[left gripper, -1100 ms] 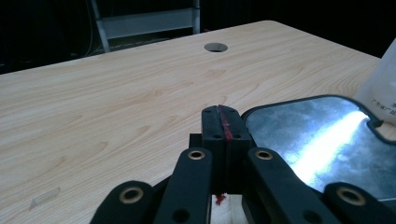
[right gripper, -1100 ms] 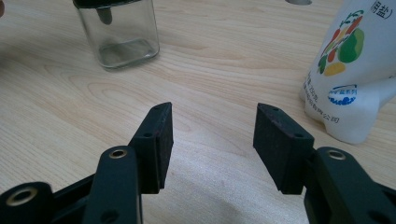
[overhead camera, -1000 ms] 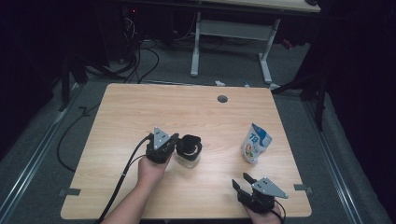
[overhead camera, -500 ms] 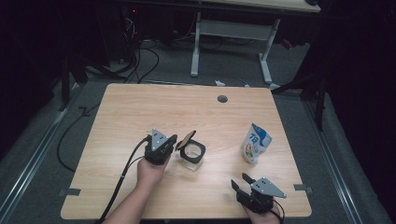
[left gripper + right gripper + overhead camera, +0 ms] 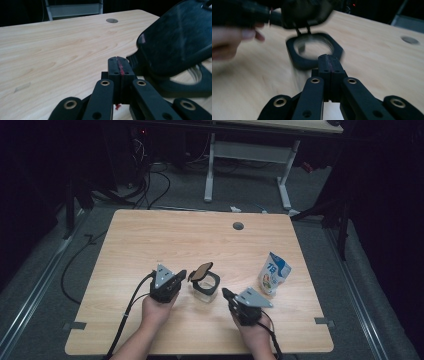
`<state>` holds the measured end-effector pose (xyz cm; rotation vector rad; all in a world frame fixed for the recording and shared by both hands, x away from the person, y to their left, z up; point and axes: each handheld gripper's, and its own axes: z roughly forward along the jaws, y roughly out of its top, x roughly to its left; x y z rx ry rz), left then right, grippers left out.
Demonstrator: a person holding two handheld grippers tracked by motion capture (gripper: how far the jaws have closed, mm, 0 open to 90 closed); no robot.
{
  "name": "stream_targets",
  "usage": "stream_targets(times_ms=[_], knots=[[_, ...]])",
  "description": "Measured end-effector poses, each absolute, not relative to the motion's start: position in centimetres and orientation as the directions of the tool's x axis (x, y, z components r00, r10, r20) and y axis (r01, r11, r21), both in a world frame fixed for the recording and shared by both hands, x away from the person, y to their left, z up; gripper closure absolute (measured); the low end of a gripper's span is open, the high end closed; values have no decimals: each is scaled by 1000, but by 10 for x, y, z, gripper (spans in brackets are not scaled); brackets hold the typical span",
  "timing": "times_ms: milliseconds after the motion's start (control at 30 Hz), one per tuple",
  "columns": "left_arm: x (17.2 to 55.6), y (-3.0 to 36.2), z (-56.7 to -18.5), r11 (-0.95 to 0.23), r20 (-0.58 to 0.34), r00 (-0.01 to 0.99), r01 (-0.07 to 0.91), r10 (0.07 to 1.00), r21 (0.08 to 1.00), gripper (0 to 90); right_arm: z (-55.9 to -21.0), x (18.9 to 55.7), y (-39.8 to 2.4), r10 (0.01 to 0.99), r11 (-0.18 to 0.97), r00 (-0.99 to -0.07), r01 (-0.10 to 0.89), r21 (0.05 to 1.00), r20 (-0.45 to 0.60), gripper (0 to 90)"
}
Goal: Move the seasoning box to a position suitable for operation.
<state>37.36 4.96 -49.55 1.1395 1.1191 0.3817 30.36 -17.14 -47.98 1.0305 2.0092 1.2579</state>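
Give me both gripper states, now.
Left gripper: shut, nothing between its jaws; the raised black hinged plastic lid is right beside its tips.
Right gripper: jaws have just been closing, now shut, nothing between them.

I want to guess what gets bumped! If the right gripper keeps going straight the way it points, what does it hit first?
Probably the black-rimmed container. The right gripper, jaws together with nothing between them, points straight at its near rim. How far off the rim is cannot be told exactly.
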Motion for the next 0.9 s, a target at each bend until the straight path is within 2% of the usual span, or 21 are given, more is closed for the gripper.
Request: stream_targets(times_ms=[133, 333, 600, 900], knots=[[366, 62, -502, 424, -512, 439, 288, 739, 859, 900, -476, 329, -146, 817, 263, -575, 313, 913, -38, 900], [351, 66, -511, 398, -504, 449, 315, 738, 862, 900, -474, 333, -134, 811, 263, -584, 308, 914, -36, 900], [331, 38, -501, 394, -513, 516, 330, 686, 858, 900, -474, 328, -137, 811, 271, -584, 309, 912, -43, 900], [327, 16, -491, 400, -518, 537, 329, 666, 856, 898, -464, 324, -140, 809, 242, -588, 288, 927, -29, 900]])
